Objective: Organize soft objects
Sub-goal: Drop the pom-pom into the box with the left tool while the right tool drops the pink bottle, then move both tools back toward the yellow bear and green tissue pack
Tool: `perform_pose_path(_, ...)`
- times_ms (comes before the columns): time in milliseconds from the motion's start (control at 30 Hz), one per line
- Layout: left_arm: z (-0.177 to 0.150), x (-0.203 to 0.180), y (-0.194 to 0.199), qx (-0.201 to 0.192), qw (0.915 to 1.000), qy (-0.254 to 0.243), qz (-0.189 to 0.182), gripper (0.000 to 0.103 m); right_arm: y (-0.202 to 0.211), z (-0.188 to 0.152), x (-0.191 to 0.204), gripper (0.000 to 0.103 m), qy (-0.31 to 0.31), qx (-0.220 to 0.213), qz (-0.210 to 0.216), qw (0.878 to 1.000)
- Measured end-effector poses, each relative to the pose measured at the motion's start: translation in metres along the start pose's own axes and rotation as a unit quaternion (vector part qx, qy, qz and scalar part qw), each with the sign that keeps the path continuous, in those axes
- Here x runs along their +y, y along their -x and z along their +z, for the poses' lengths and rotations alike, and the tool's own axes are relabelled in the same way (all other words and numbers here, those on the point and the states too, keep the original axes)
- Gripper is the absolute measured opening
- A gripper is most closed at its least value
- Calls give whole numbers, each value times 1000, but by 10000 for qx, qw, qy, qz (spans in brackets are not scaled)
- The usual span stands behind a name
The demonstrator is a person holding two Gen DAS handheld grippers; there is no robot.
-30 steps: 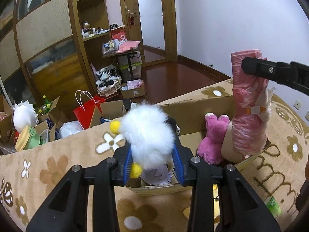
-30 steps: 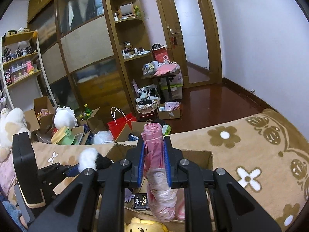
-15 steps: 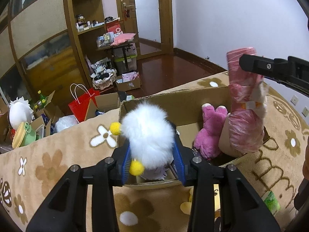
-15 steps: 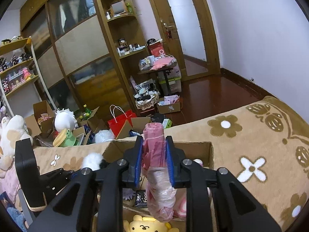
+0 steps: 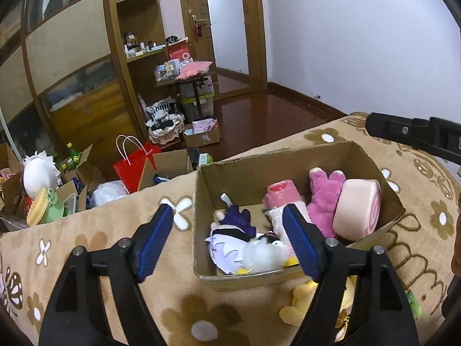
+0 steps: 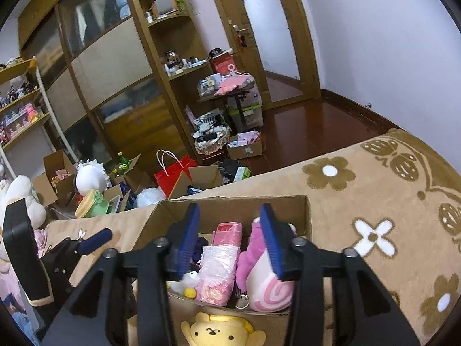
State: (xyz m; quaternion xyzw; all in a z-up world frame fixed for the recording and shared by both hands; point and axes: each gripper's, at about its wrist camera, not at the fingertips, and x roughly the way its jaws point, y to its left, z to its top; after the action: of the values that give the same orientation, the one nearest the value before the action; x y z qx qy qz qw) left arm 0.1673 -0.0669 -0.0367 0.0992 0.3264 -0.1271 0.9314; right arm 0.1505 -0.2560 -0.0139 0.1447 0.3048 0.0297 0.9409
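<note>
An open cardboard box [image 5: 250, 170] sits on the brown flowered blanket. In it lie a white fluffy toy with yellow feet [image 5: 263, 255], a purple doll [image 5: 233, 225], a pink plastic-wrapped roll [image 5: 283, 199], a pink plush [image 5: 325, 193] and a swiss-roll cushion [image 5: 357, 209]. My left gripper [image 5: 227, 212] hovers over the box's left part, its jaws opening with nothing pressed between them. My right gripper [image 6: 230, 210] hangs above the pink roll [image 6: 223, 256], jaws opening and empty. The white toy [image 6: 190, 282] rests beside the roll. A yellow plush [image 6: 219, 331] lies outside the box's near wall.
The blanket [image 6: 374, 201] spreads right of the box. Beyond the bed edge the floor holds a red paper bag [image 5: 135, 163], open cartons [image 5: 173, 164] and a white plush [image 5: 39, 173]. Wooden shelves [image 6: 178, 66] and a door [image 5: 230, 28] stand behind.
Both grippers have opened. The white fluffy toy dropped from the left gripper into the box, and the pink roll fell from the right gripper to lie inside the box.
</note>
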Motion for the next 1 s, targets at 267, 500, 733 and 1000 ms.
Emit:
perform_pose_path(267,5,7,17,-21,9998,182,-14,99,24,3,-9,96,-191,51,-348,9992)
perform_pose_path(500,1,5,35,22,9998,205,-65,101,57,1,-10,103,-12,49,-652,9979)
perform_pose_path(733,-7,-1,49,179,9995,92,-252,102,78,-10,-15,103,44,357,-865,9956)
perform_pose_path(1000,-23,-18,55,479,9974,-189,-500,102,84,-31,-16,103,428,969,-898,9903)
